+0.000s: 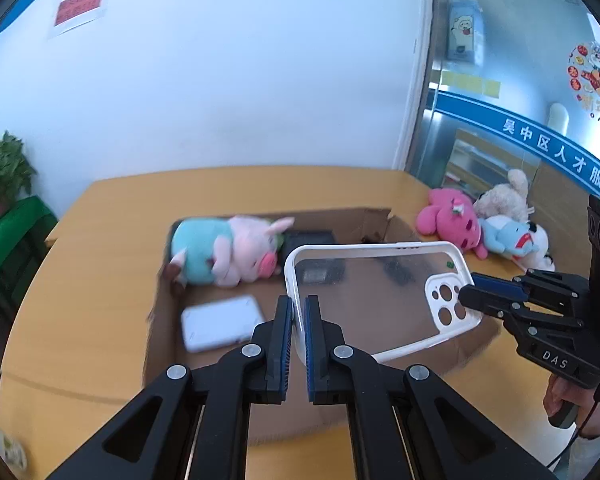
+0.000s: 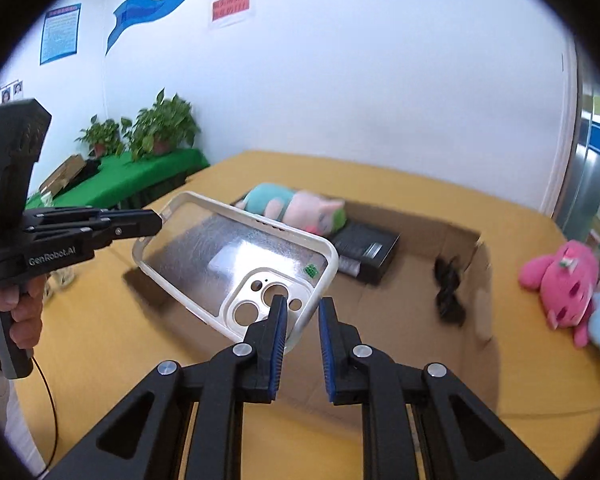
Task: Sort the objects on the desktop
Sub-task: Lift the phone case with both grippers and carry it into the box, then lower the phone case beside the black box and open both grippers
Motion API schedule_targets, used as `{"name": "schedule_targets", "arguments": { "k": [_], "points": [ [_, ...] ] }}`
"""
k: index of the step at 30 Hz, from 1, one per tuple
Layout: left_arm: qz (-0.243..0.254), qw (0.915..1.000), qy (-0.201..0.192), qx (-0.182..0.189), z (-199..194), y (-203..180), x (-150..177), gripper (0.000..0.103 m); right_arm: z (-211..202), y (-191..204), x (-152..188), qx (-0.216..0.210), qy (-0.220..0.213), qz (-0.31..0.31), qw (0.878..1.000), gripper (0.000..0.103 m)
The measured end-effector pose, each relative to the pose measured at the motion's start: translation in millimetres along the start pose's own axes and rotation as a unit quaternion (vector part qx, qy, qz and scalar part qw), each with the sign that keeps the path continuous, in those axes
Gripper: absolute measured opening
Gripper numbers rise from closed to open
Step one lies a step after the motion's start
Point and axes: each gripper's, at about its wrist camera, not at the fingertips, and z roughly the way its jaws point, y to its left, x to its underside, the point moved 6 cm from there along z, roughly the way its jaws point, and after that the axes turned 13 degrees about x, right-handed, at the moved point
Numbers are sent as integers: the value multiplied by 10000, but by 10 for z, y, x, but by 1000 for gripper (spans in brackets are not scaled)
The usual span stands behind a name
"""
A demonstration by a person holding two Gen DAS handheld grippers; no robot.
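my left claw (image 1: 299, 312) is clamped on the plain short end of the phone case (image 1: 380, 292), its blue pads pinching the white rim, and my right claw (image 2: 302, 316) is clamped on the opposite end, one pad pressed inside by the camera cutout and the other outside the rim. the case hangs between the two, clear of the surface (image 1: 80, 280), tilted and directly over the open cardboard box (image 2: 472, 280). to do this step well i judge both hands should travel together so the thin frame is not twisted or bowed, then lower it flat into a bare patch of the box floor. just beyond the case, inside the box, lie a white tablet-like slab (image 1: 220, 322), a black box (image 2: 366, 252) and a dark tangle (image 2: 448, 288) i cannot identify; i would aim between them. farther in, a teal-and-pink plush (image 1: 224, 252) fills the back wall. well beyond, outside the box, a pile of plush toys (image 1: 488, 226) waits on the surface.
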Motion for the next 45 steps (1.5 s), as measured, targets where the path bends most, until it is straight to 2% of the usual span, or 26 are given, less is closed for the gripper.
{"name": "schedule_targets", "arguments": {
  "k": [5,8,11,14,17,22,25,29,31,33,34,35,37,39,40,41,42,43,44,45],
  "points": [
    [-68,9998,145,110,430,120,-481,3,255,-328,-421,86,75,-35,9999,15],
    [-103,9994,322,79,669,209,-611,3,513,-465,-574,13,246,-38,9997,16],
    [-298,9966,756,106,1054,384,-596,3,876,-583,-580,-99,611,40,9981,16],
    [-546,9908,1242,20,1447,565,-432,2,1269,-594,-415,-138,1078,27,9941,16],
    [-776,9848,1553,-5,1693,690,-204,2,1668,-575,-103,-244,1621,57,9865,17],
    [-1159,9666,2285,-64,2117,895,169,2,2135,-547,479,-592,2568,298,9642,17],
    [-1197,9593,2549,-188,2234,926,298,2,2290,-498,633,-579,2926,305,9540,17],
    [-1283,9470,2937,-241,2342,953,459,5,2372,-414,725,-409,3164,152,9476,19],
    [-1313,9476,2908,-152,2321,958,479,13,2369,-402,706,-360,3130,161,9490,19],
    [-1345,9506,2797,-55,2243,972,456,31,2338,-413,704,-341,3094,222,9501,31],
    [-1301,9560,2630,-78,2143,974,407,34,2295,-435,683,-273,3027,231,9524,43],
    [-1250,9615,2446,-104,2039,964,349,39,2232,-454,643,-249,2936,245,9553,51],
    [-1037,9723,2089,-179,1779,923,219,48,1992,-495,492,-170,2598,227,9652,59],
    [-800,9822,1680,-269,1440,857,113,65,1657,-529,323,-41,2139,169,9767,75],
    [-685,9868,1418,-364,1241,824,71,70,1430,-542,242,-34,1833,199,9828,86],
    [-528,9921,1023,-502,971,780,32,80,1221,-553,196,-54,1549,268,9876,87],
    [-415,9947,691,-638,793,744,2,95,963,-552,196,-48,1245,377,9915,87],
    [-334,9956,400,-774,624,744,-12,102,789,-554,227,20,1033,479,9935,90],
    [-250,9951,26,-953,431,720,13,103,679,-556,289,108,890,575,9943,101],
    [-176,9935,-268,-1095,268,705,62,103,598,-530,365,193,769,684,9945,102]
  ]
}}
